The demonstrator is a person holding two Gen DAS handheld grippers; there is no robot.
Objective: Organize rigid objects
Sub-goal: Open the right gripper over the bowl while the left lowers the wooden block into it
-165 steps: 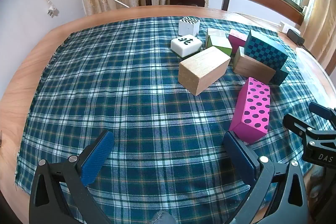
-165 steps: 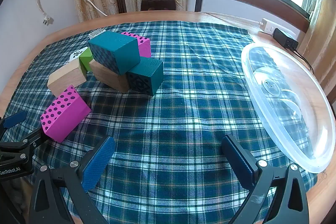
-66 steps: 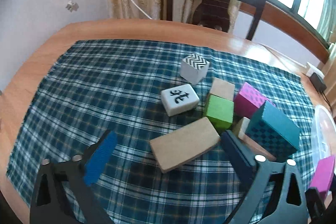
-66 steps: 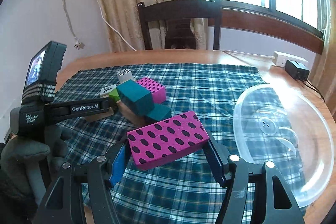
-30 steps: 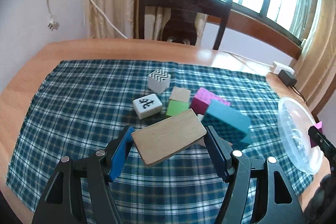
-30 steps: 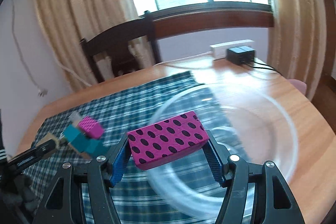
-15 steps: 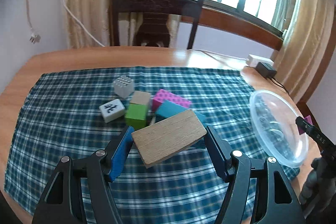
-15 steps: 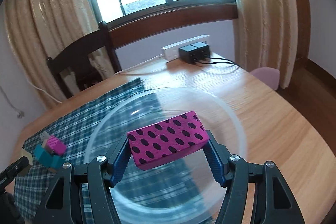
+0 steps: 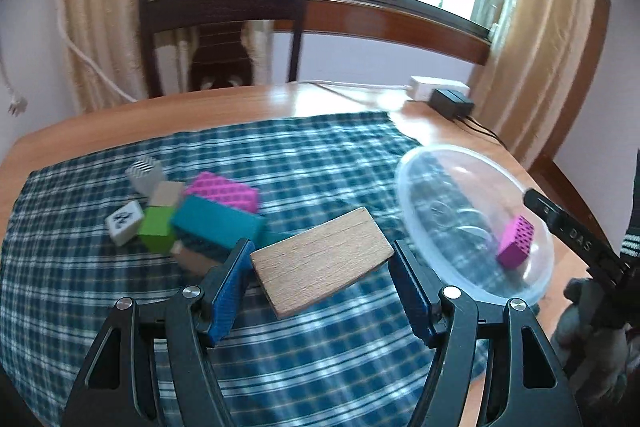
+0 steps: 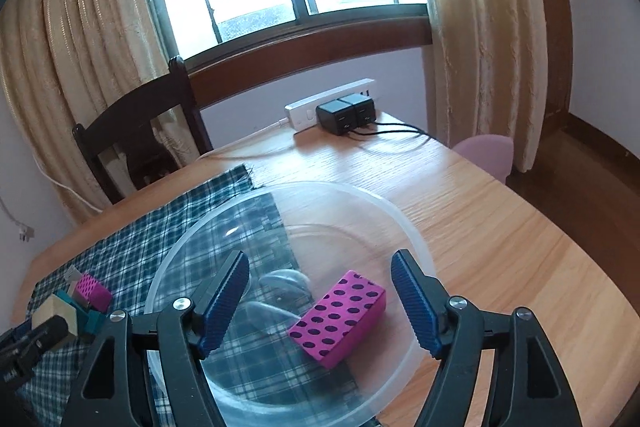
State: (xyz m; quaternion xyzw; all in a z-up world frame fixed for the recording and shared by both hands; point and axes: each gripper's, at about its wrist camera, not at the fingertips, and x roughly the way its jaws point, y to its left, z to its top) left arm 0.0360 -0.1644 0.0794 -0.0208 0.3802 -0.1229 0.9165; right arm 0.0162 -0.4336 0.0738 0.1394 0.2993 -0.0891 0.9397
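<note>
Currently, these lines apply to you, the operator, as you load blocks into the bowl.

Right gripper (image 10: 320, 301): its jaws are opening and grip nothing; the pink dotted block (image 10: 338, 318) lies below them on the floor of the clear bowl (image 10: 416, 239), apart from both pads.

Left gripper (image 9: 320, 285): clenched on the plain wooden block (image 9: 322, 263), pads pressing its two short ends, the block held above the plaid cloth (image 9: 80, 287).

Bowl position: at the cloth's right edge, partly on the cloth and partly on the bare wooden table (image 10: 500, 227).

Remaining blocks (image 9: 188, 215): clustered on the cloth to the left of the wooden block; teal, pink, green, tan and two white ones show, though motion blur hides finer detail.

Step in hand: judged as release by the right hand, delivery by the left.

Right-hand advice: lift your gripper straight out before the left arrives, so the two tools do not meet over the rim.

Left-hand advice: carry the wooden block level over the near rim and lower it beside the pink block, not on top of it.

Release advice: open only when the block is low inside; a light plastic bowl probably slides if struck.
</note>
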